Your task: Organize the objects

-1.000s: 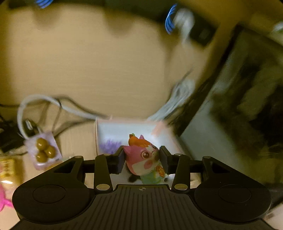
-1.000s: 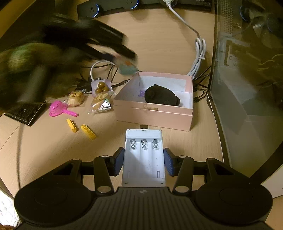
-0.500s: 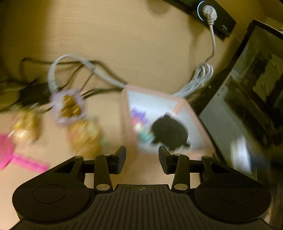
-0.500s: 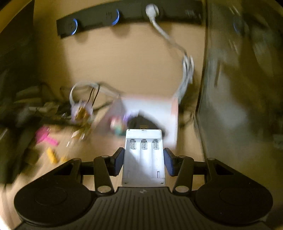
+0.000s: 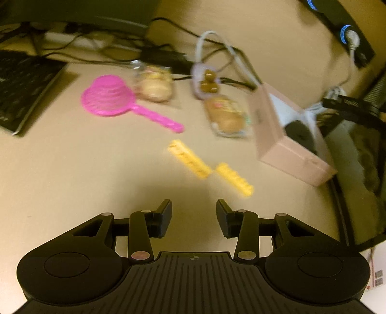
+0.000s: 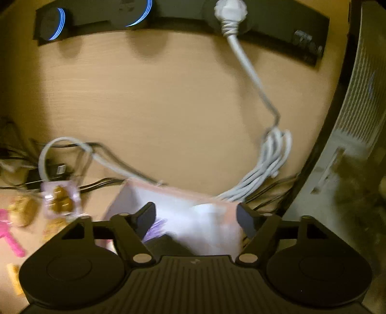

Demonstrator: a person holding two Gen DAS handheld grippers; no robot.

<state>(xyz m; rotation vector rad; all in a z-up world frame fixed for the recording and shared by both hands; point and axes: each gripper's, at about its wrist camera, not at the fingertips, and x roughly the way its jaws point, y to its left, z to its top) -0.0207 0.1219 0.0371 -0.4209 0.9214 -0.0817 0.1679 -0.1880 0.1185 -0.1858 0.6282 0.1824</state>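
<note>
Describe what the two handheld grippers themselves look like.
Both the left gripper and the right gripper are matte black plastic. Each has a ribbed central body, two round discs at the sides, angled linkage arms with silver rivets, and two dark, flat-padded fingers. No cables or sleeves show.

**Dim amber light, heavy motion blur**

Both views are dim and tinted warm yellow-orange. In the left wrist view the pink strainer (image 5: 108,96), the yellow bricks (image 5: 210,169) and the pink box (image 5: 284,135) are smeared, while the left gripper (image 5: 194,215) is sharp and throws a soft shadow just ahead. In the right wrist view the box (image 6: 183,212) interior blurs into a white wash; blue rings glow on the power strip (image 6: 168,14). Fisheye curvature bends every edge, and the corners go dark.
</note>
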